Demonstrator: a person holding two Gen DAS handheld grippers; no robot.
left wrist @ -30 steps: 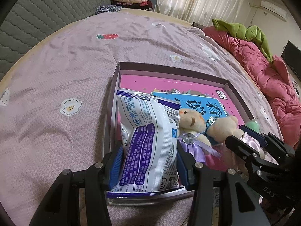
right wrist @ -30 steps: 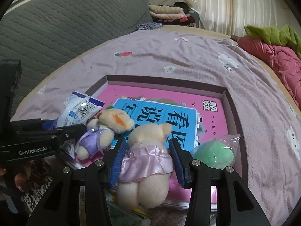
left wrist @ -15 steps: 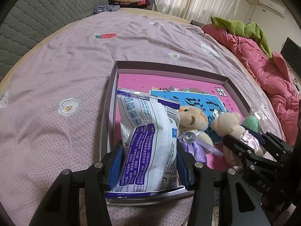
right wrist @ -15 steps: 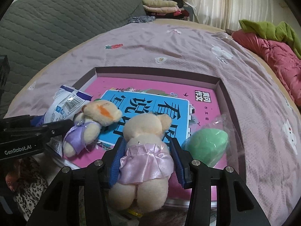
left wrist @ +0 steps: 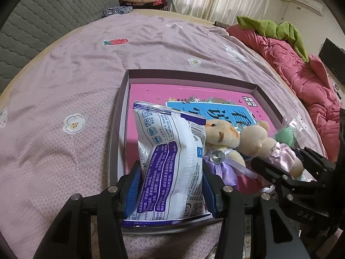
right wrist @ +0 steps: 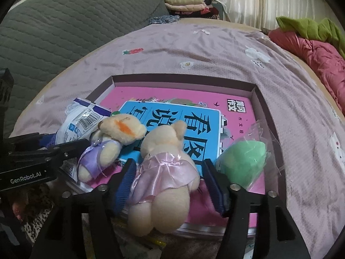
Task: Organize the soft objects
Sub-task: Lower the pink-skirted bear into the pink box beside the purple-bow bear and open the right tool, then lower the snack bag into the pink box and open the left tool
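White pack (left wrist: 172, 164) gripped by left tongs (left wrist: 170, 185); right view shows right tongs (right wrist: 170, 183) spread around pink-dress bear (right wrist: 166, 170).

A glossy, crinkled plastic packet (left wrist: 170, 164) is pressed between ribbed blue pads (left wrist: 132, 188) set in matt black plastic fingers with metal screws. Plush bears are seen in satin: one in a shiny pink skirt (right wrist: 166, 172), one in a lilac dress (left wrist: 224, 151). A matt green sponge (right wrist: 244, 156) is wrapped in clear film. Glossy printed book covers (right wrist: 189, 116) are framed by a matt cardboard box (right wrist: 185, 79) on finely textured mauve cloth bedding (left wrist: 64, 79).
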